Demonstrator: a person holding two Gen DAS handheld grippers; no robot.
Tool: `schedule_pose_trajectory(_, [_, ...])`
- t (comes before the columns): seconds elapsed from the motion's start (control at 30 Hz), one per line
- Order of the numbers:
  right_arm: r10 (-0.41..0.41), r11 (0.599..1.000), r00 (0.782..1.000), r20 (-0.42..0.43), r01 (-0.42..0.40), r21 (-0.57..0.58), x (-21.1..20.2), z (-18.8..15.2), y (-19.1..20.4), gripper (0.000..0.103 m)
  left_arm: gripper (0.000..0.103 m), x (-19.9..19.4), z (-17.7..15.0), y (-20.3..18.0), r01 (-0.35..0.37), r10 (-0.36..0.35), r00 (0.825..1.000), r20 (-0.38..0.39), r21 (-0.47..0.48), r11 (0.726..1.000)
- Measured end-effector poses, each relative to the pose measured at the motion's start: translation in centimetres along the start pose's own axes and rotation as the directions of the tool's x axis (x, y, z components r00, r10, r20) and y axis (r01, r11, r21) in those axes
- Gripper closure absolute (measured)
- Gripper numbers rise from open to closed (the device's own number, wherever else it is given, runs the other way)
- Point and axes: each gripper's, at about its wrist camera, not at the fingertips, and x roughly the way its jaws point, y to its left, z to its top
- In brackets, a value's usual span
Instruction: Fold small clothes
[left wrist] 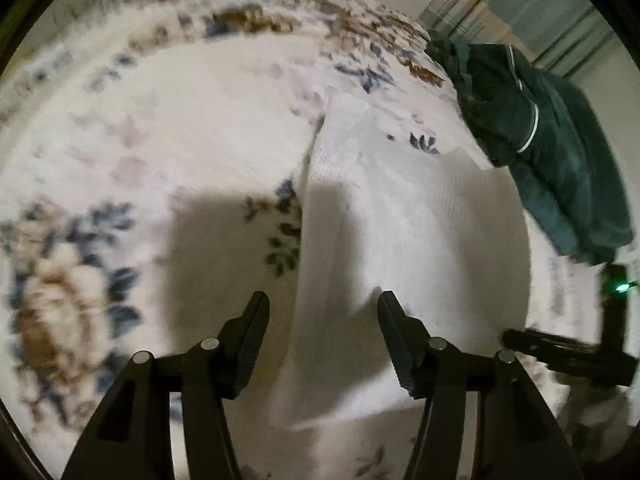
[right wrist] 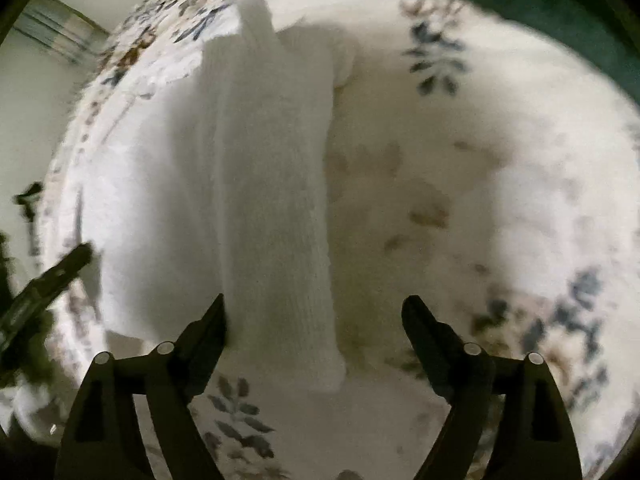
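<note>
On a fleecy white blanket [left wrist: 140,128] printed with blue and brown flowers lies a white ribbed knit garment [left wrist: 400,220], folded into a long strip, its upper layer forming a narrower band along the middle in the right wrist view [right wrist: 276,200]. Above its near end the left gripper [left wrist: 322,304] hangs with jaws spread apart, nothing pinched between them, the cloth lying loose below the tips. Over the garment's other end the right gripper [right wrist: 314,306] stands released too, jaws very wide; its left fingertip [right wrist: 214,316] sits at the strip's edge, though contact cannot be told through the blur. Beyond the white garment, at the blanket's far side, rests a dark green crumpled garment [left wrist: 540,148] with pale piping.
</note>
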Motion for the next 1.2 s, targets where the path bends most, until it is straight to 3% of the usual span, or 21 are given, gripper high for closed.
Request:
schedule_pose_trajectory(0.03, [-0.047, 0.999, 0.999, 0.02, 0.048, -0.008, -0.6, -0.7, 1.6, 0.0, 0.018, -0.3, -0.2, -0.5, -0.044, 0.044, 0.999, 0.008, 0.02, 0.999])
schedule_pose_trajectory(0.07, [-0.094, 0.995, 0.994, 0.046, 0.095, -0.012, -1.5, -1.1, 2.3, 0.0, 0.005, -0.8, -0.6, -1.2, -0.097, 0.096, 0.995, 0.013, 0.045, 0.994])
schedule_pose_trajectory(0.1, [-0.125, 0.992, 0.99, 0.062, 0.126, -0.011, -2.4, -1.6, 1.8, 0.0, 0.0, -1.1, -0.8, -1.6, -0.116, 0.116, 0.993, 0.016, 0.057, 0.992])
schedule_pose_trajectory(0.3, [-0.25, 0.968, 0.958, 0.138, 0.248, 0.029, -7.9, -4.2, 2.1, 0.0, 0.0, -4.4, -1.8, -3.7, -0.186, 0.184, 0.982, 0.037, 0.08, 0.979])
schedule_pose_trajectory(0.57, [-0.249, 0.969, 0.949, 0.193, 0.242, 0.055, -18.6, -8.7, 2.3, 0.0, 0.0, -13.5, -2.5, -7.3, -0.228, 0.216, 0.97, 0.114, 0.106, 0.968])
schedule_pose_trajectory(0.9, [-0.255, 0.966, 0.907, 0.335, 0.254, 0.05, -36.1, -16.6, 4.3, 0.0, 0.0, -28.9, -6.1, -11.5, -0.273, 0.236, 0.945, 0.227, 0.149, 0.95])
schedule_pose_trajectory(1.2, [-0.249, 0.966, 0.86, 0.446, 0.251, 0.055, -50.5, -25.7, 5.6, 0.0, 0.0, -43.4, -11.6, -16.4, -0.261, 0.192, 0.921, 0.339, 0.172, 0.95])
